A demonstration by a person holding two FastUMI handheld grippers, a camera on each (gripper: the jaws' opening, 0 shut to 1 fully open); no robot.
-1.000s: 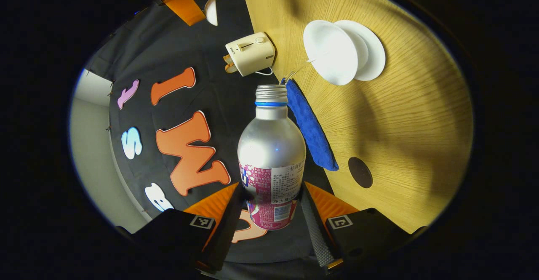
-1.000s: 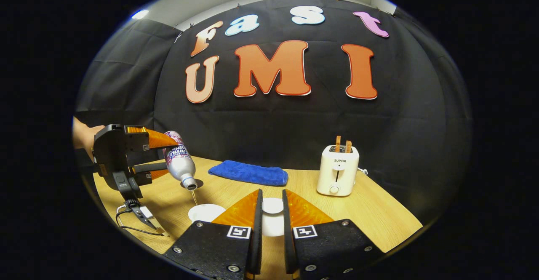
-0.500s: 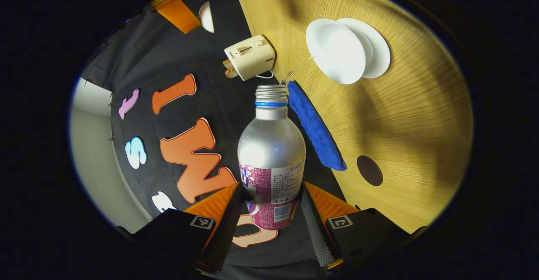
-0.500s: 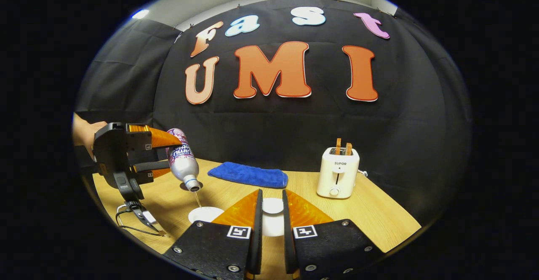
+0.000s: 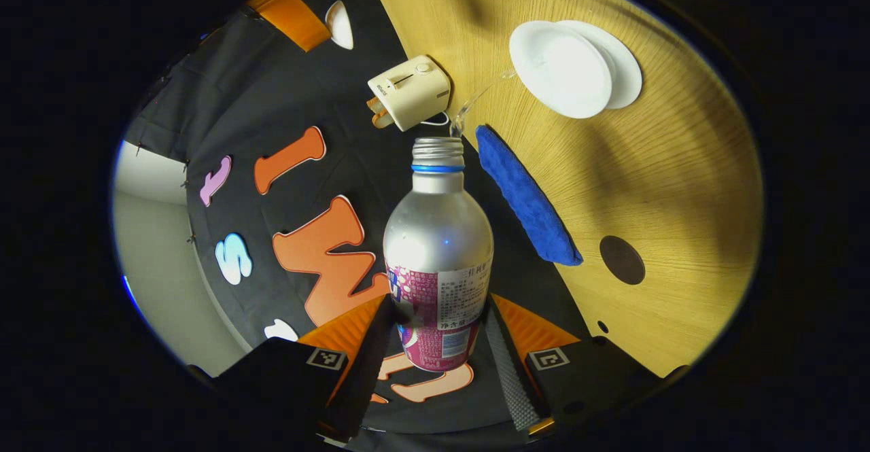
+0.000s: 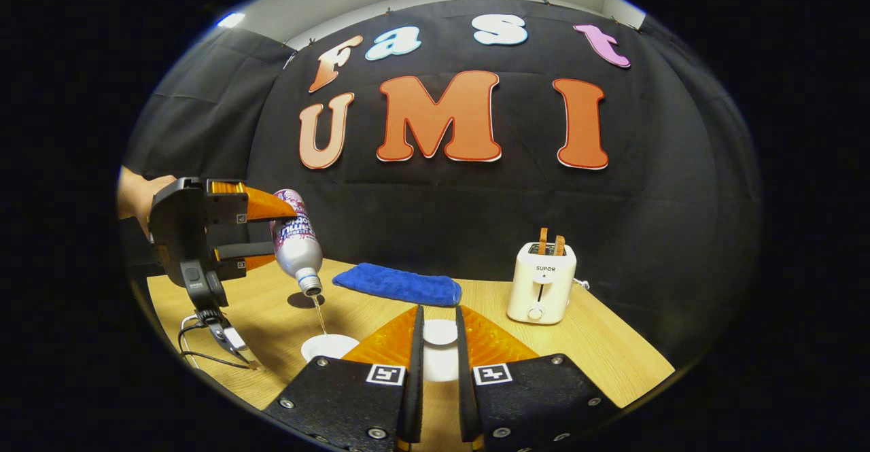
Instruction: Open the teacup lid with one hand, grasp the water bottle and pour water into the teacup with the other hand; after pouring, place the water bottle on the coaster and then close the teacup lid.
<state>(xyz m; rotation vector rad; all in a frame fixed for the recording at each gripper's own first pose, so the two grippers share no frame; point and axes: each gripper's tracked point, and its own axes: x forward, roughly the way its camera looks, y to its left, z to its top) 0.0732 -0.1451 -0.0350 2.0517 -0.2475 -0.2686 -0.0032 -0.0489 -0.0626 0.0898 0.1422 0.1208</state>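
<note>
A light wooden tabletop (image 6: 598,357) stands before the booth's black cloth wall, and I work over it with a claw in each hand.

Nearest in the right gripper view, my right claw (image 6: 436,363) holds the white round teacup lid (image 6: 440,333) pinched between its two fingers, above the tabletop. At about nine o'clock from the lid sits the white teacup (image 6: 329,346), uncovered.

In the left gripper view, my left claw (image 5: 438,333) is clamped on the silver metal water bottle with the pink printed label (image 5: 438,255), both fingers pressing on the label band. The bottle's neck is open. In the right gripper view the bottle (image 6: 297,245) hangs tilted, mouth down, above the teacup, and a thin stream of water (image 6: 318,313) falls from it toward the cup. A hand (image 6: 136,197) holds the claw at nine o'clock.

Beyond the bottle, the dark round coaster (image 5: 622,259) lies bare on the tabletop, just beside a folded blue cloth (image 6: 397,284). Farther off, at two o'clock from the lid, stands a cream toaster with two slices in its slots (image 6: 542,282), near the wall.
</note>
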